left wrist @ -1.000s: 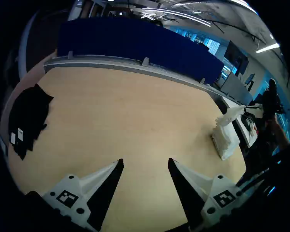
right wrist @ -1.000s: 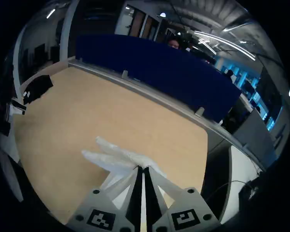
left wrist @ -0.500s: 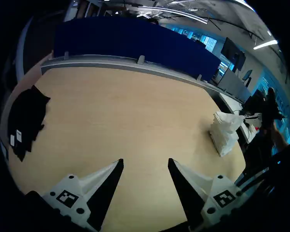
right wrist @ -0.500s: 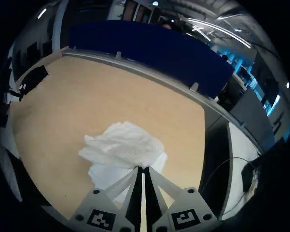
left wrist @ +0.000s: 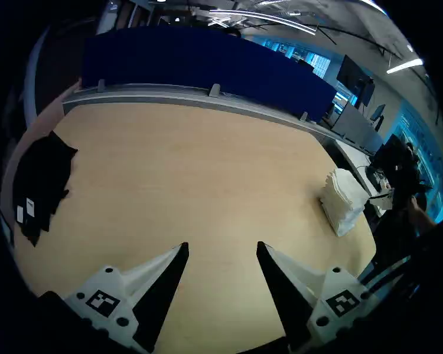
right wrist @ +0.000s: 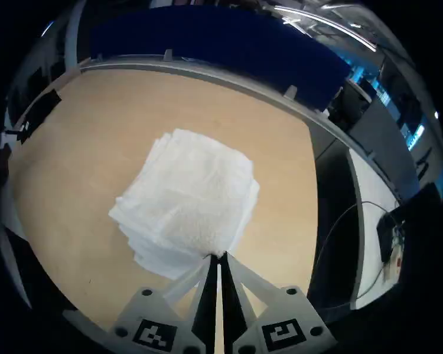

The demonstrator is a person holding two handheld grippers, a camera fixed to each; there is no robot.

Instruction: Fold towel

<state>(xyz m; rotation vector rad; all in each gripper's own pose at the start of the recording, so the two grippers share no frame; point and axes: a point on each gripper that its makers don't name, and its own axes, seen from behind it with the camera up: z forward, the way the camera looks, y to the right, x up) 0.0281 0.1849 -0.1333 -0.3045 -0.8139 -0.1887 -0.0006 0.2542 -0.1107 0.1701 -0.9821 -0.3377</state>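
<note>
In the right gripper view, the right gripper (right wrist: 220, 256) is closed, pinching the near edge of a folded white towel (right wrist: 189, 197) lying by the right edge of the wooden worktop (right wrist: 91, 147). The left gripper (left wrist: 221, 246) hangs open over the near edge, well apart from the towel. A black cloth (left wrist: 41, 180) lies at the left edge, and a blue partition (left wrist: 204, 59) lines the far edge.
</note>
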